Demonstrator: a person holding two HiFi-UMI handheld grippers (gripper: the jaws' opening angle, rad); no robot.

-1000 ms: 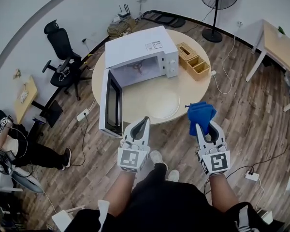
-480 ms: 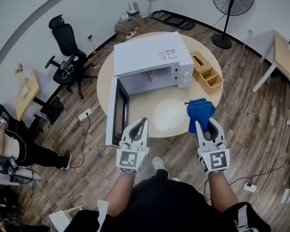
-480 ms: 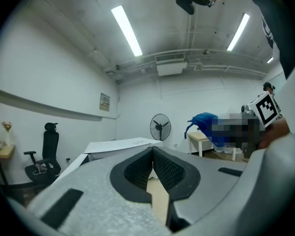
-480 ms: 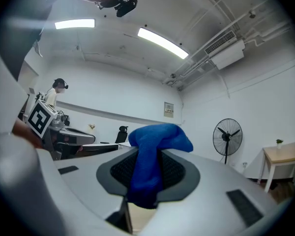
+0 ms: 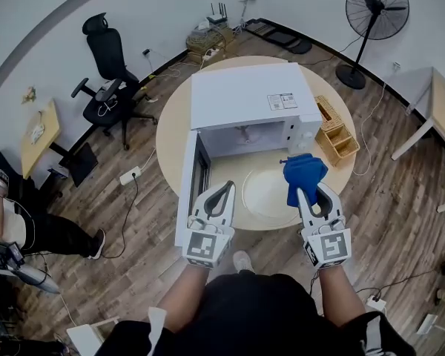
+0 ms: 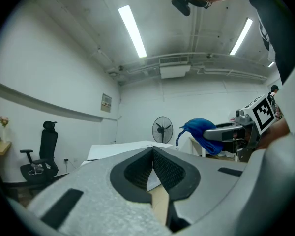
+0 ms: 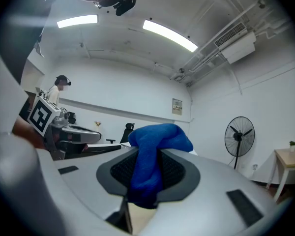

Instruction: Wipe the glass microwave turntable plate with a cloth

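Wiping not yet begun, by look of it. Right gripper (image 5: 310, 196) clenched on blue cloth (image 5: 302, 170), near glass plate's (image 5: 264, 194) 3 o'clock edge. Plate on table (image 5: 170, 136), at microwave's (image 5: 248, 95) 6 o'clock. Left gripper (image 5: 225, 189) pinched together, empty.

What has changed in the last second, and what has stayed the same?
The person has come closer to the round table: both grippers, earlier at its near edge, now reach over it, and the blue cloth hangs above the glass plate's right rim. Nothing taken or let go. Unchanged: right gripper shut on the cloth, left gripper shut and empty, plate in front of the microwave, door open.
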